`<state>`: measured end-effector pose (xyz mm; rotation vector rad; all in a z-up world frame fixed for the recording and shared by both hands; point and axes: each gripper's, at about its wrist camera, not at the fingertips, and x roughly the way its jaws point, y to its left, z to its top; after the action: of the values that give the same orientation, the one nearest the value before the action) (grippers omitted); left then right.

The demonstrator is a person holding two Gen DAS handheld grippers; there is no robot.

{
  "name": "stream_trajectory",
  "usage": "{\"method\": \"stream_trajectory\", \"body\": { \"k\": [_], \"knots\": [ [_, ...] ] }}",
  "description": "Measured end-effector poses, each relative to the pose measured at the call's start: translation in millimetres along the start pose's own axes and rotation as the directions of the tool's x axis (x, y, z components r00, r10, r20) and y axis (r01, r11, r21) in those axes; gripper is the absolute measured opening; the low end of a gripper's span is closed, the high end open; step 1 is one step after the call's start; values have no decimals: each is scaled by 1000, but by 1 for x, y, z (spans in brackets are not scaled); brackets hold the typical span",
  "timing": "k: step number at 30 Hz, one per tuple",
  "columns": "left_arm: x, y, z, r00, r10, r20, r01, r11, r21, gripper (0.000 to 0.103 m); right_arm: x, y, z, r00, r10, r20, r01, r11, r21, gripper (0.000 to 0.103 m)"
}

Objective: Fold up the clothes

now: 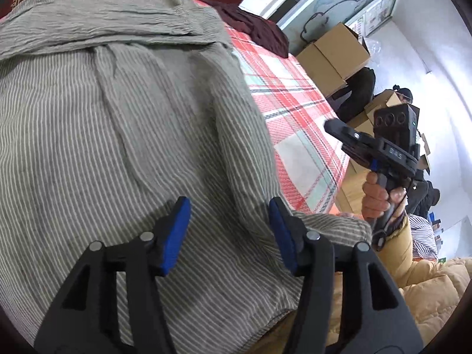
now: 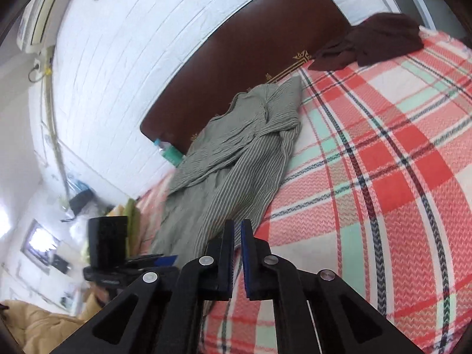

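The left gripper (image 1: 230,233) hangs over the near edge of the striped grey shirt (image 1: 124,124), its blue pads (image 1: 177,233) spread apart with bare cloth showing between them and nothing pinched. That shirt lies rumpled on the plaid bedspread (image 1: 298,112), its upper part bunched towards the dark red headboard (image 2: 244,67).

Around the shirt: a dark maroon garment (image 2: 380,38) sits in a heap well away from it, at the head of the bed near the far corner. Brown cardboard boxes (image 1: 333,56) are stacked beyond the bed's far side, against a pale wall, with dark-clothed figures among them. A teal bottle (image 2: 169,153) stands by the headboard's end, just beside the shirt's bunched part. Nothing lies on top of the shirt.

The right gripper (image 2: 237,236) is off the shirt, to its side above the bare bedspread; its jaws are drawn nearly together with only a thin slit between the pads, and nothing is caught in them. A hand (image 1: 380,197) in a mustard-yellow sleeve (image 1: 404,259) grips its handle.

White lettering on that gripper's body is too blurred to read with certainty.
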<state>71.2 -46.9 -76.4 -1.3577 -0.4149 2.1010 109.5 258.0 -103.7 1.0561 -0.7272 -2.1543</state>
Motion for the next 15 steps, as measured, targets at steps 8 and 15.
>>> {"method": "stream_trajectory", "body": {
  "k": [8, 15],
  "knots": [
    [-1, 8, -3, 1000, 13, -4, -13, 1000, -25, 57, 89, 27, -33, 974, 30, -223, -44, 997, -59, 41],
    [-3, 14, -5, 1000, 7, -6, -8, 999, -43, 57, 117, 40, -36, 960, 72, -272, -99, 991, -86, 6]
  ]
}}
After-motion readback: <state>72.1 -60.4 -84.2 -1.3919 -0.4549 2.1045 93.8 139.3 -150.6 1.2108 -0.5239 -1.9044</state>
